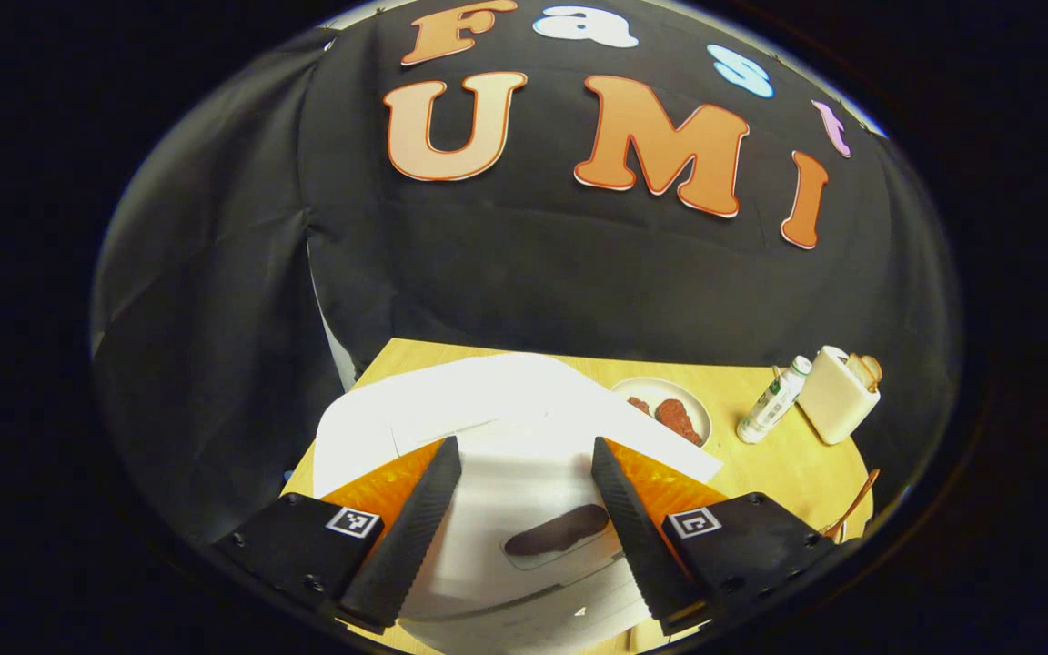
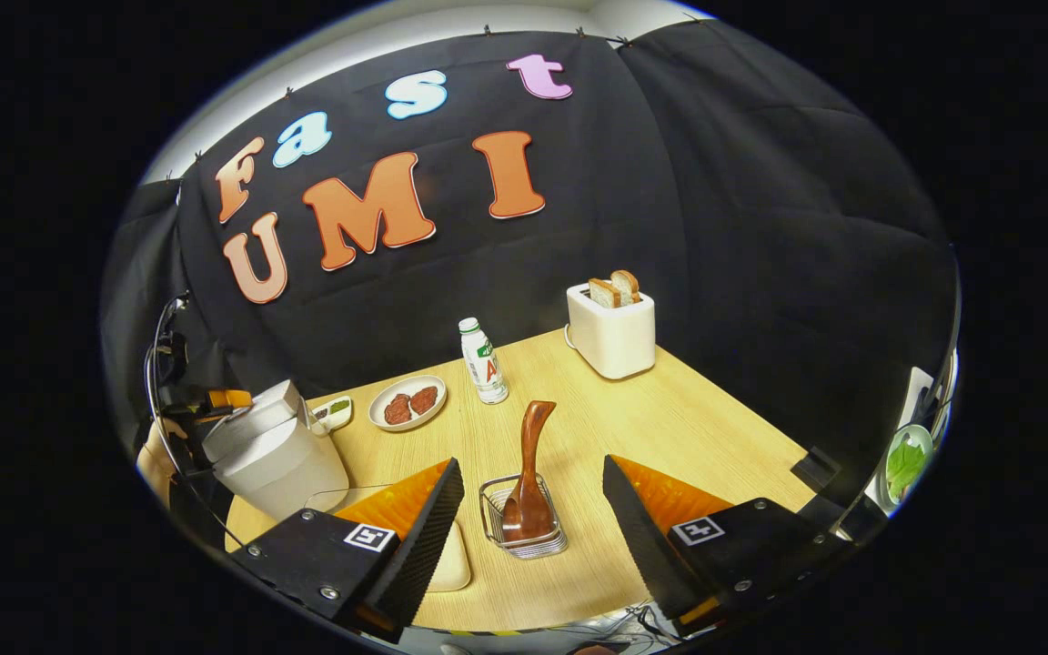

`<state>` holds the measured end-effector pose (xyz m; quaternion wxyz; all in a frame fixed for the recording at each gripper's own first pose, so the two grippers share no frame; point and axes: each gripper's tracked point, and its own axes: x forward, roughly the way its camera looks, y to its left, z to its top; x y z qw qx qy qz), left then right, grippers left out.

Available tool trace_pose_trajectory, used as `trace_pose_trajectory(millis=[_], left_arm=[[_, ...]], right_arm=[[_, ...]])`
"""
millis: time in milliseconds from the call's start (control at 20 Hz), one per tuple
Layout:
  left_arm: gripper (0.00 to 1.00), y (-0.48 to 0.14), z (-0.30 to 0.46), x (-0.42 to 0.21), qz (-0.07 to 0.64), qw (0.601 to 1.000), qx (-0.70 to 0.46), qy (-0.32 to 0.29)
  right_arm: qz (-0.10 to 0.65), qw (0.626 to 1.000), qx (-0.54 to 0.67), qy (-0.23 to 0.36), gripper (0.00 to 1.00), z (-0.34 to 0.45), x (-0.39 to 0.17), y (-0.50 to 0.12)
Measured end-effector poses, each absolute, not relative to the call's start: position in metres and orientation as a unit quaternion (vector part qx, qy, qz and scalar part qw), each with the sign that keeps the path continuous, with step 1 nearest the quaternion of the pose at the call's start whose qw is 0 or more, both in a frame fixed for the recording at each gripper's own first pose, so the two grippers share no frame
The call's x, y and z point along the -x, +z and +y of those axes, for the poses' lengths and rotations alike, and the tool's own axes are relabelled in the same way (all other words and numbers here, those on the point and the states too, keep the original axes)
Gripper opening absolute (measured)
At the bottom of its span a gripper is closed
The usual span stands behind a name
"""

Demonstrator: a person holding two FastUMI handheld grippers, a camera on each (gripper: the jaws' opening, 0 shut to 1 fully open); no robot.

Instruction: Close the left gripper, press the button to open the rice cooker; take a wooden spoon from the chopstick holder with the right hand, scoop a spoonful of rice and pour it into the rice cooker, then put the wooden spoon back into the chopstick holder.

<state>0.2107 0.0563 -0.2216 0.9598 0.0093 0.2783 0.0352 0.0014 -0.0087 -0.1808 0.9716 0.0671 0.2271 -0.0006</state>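
In the right gripper view, a white rice cooker [image 2: 274,455] sits closed at the counter's [image 2: 670,428] left edge, the left gripper [image 2: 224,400] just above its lid. Further right, a wooden spoon [image 2: 529,482] stands in the wire chopstick holder [image 2: 524,539] between the right gripper's [image 2: 529,505] open jaws. In the left gripper view, its jaws hang open over the cooker's dark button [image 1: 556,530].
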Motion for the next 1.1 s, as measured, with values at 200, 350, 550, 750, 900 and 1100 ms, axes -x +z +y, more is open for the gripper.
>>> trace_pose_trajectory(millis=[200,350,550,750,900,1100], left_arm=[[0.99,-0.234,0.056,-0.209,0.28,0.959,-0.001,0.037],[1.0,-0.244,0.057,-0.207,0.281,0.958,-0.037,0.042],[1.0,-0.238,0.056,-0.208,0.273,0.961,-0.034,0.036],[0.99,-0.232,0.057,-0.193,0.29,0.955,-0.036,0.04],[0.99,-0.21,0.056,-0.181,0.275,0.961,-0.02,0.034],[0.99,-0.142,0.062,-0.166,0.218,0.975,-0.014,0.031]], right_arm=[[0.238,0.969,-0.067,0.001,0.95,-0.007,0.0,-0.19],[0.245,0.968,-0.061,0.003,0.95,-0.004,0.003,-0.194],[0.238,0.97,-0.056,0.007,0.95,-0.003,0.003,-0.189],[0.221,0.974,-0.056,0.014,0.95,0.003,-0.005,-0.172],[0.198,0.979,-0.043,0.03,0.95,0.014,-0.017,-0.149],[0.167,0.984,-0.034,0.051,0.95,0.034,-0.035,-0.12]])
